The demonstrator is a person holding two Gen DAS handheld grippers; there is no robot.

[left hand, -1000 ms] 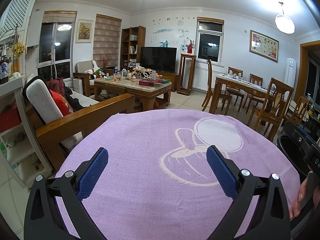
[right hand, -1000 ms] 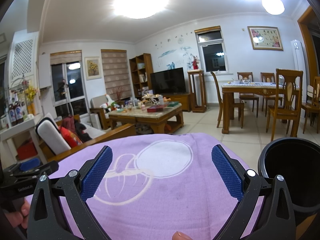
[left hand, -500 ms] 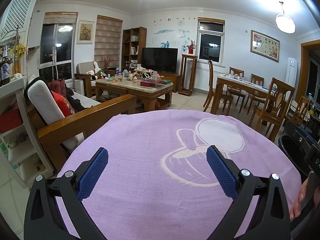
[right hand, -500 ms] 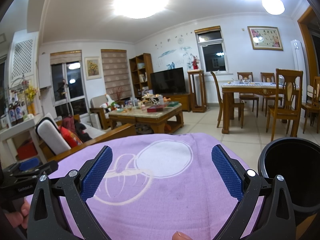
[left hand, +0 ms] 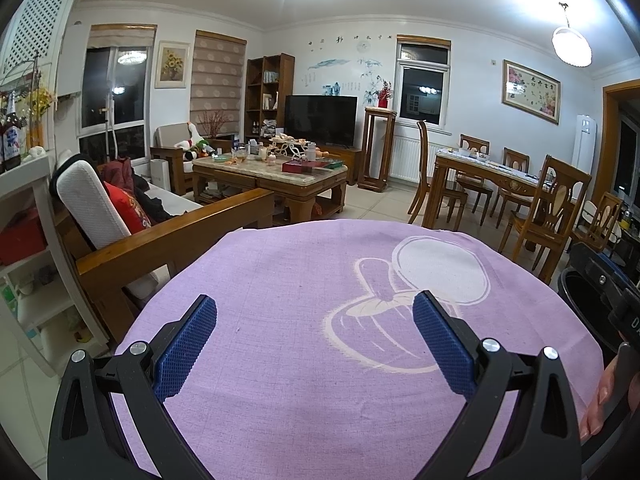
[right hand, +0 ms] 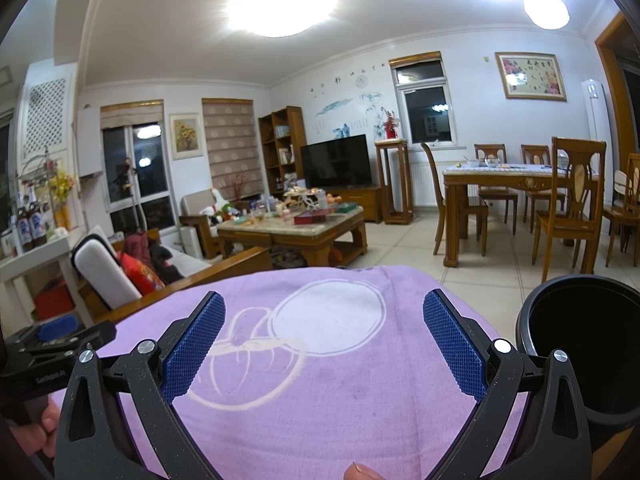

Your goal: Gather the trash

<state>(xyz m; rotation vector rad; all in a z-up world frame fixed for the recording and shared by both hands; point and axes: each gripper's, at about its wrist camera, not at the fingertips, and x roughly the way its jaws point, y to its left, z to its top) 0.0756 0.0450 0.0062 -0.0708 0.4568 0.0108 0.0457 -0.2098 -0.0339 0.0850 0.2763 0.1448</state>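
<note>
Item: left tool, lower centre of the left wrist view, blue pads spread wide, nothing between them. Item: right tool, lower centre of the right wrist view, likewise spread wide and empty. Item: tabletop under a purple cloth with a pale cartoon print, filling the lower half of both views; no scrap, wrapper or other trash shows anywhere on it. Item: black bin, open-topped, at the right edge of the right wrist view, just beside the tabletop's edge; its inside is too dark to read. Item: coffee table, mid-frame and well apart, crowded with small things too small to tell trash from keepsakes. Condition: the task's trash is not located in these views. Risks, as judgement: with no target seen, a tool closing low could pinch the loose cloth and drag it off the tabletop; a sweep by the right tool toward frame right could knock the bin over; a reach among the coffee table's clutter could take the wrong item.
</note>
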